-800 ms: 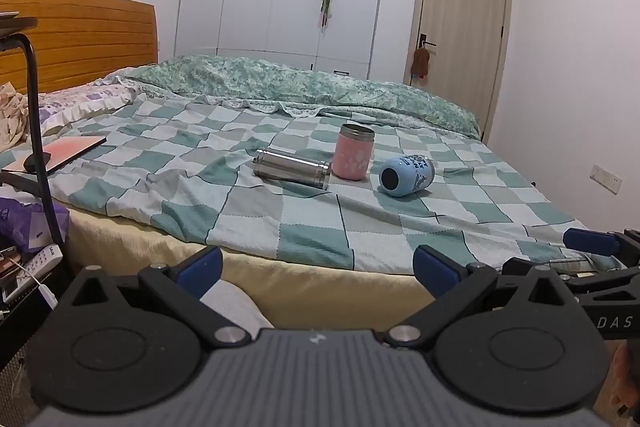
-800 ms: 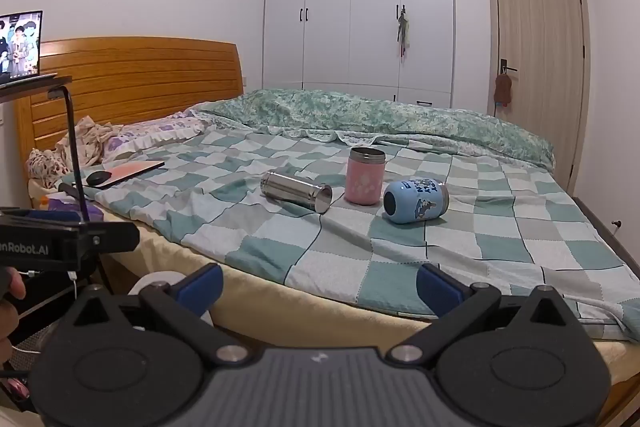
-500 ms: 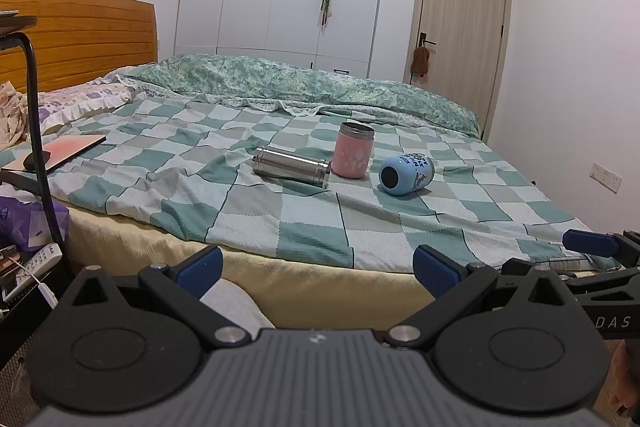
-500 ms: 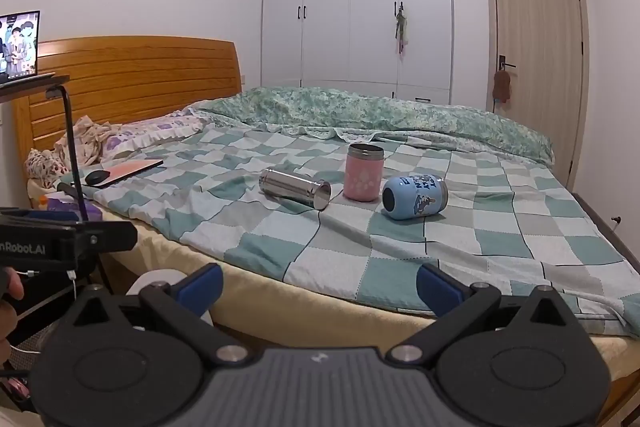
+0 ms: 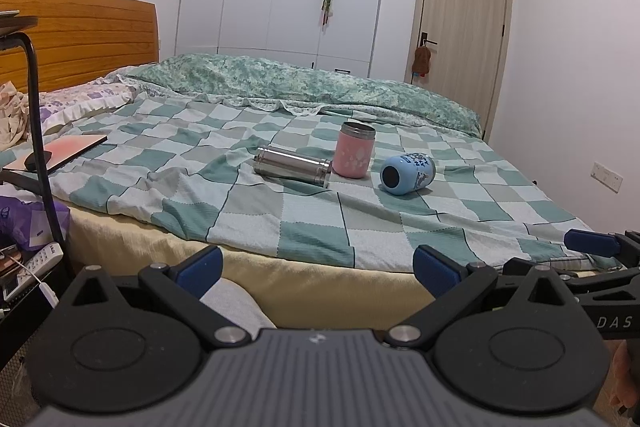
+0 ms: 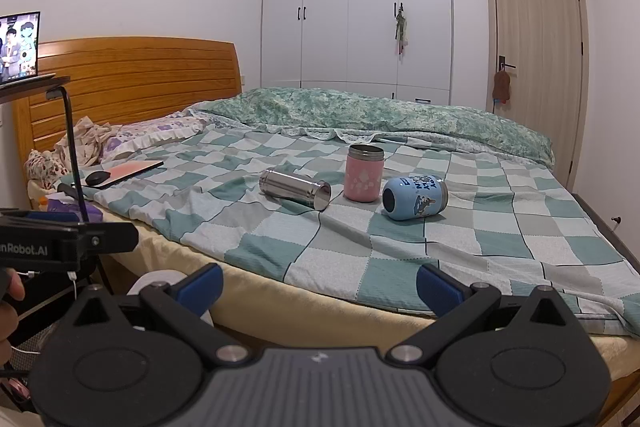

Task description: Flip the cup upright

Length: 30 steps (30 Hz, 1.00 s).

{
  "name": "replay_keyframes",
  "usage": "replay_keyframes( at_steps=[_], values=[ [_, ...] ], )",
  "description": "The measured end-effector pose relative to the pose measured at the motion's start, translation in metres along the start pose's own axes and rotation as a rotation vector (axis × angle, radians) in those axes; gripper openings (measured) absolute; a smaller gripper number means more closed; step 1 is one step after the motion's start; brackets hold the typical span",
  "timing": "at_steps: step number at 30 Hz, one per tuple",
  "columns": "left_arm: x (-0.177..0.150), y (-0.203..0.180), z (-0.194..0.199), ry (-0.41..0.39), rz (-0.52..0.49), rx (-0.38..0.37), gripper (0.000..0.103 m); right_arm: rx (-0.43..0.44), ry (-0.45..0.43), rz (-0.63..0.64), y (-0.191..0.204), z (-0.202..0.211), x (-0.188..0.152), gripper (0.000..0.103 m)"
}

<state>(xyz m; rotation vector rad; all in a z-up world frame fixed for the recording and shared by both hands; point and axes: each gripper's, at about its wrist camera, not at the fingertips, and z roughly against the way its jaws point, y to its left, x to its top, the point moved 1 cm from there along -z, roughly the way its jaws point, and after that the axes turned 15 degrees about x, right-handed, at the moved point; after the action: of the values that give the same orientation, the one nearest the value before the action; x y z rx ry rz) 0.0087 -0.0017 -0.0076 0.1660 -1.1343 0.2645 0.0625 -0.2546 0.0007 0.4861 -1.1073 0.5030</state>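
Nothing on the bed [image 5: 280, 239] has shifted since the earlier frames; both our claws have only drifted slightly. Left claw [image 5: 316, 263] and right claw [image 6: 318, 285] hang released, holding nothing, short of the mattress edge. Steel cup [image 6: 295, 188] and blue cup [image 6: 414, 197] lie on their sides flanking the upright pink cup [image 6: 364, 173], well out of reach. We judge the flip not yet begun.

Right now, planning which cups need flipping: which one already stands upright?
The pink cup, standing between the others; the steel cup and blue cup lie sideways.
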Motion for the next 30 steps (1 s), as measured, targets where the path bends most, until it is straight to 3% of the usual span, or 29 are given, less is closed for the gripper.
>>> replay_keyframes(
  at_steps=[30],
  values=[
    [-0.0001,0.0019,-0.0012,0.015,0.002,0.012,0.103,0.003,-0.001,-0.029,-0.0051,-0.0041,-0.0019,0.103]
  ],
)
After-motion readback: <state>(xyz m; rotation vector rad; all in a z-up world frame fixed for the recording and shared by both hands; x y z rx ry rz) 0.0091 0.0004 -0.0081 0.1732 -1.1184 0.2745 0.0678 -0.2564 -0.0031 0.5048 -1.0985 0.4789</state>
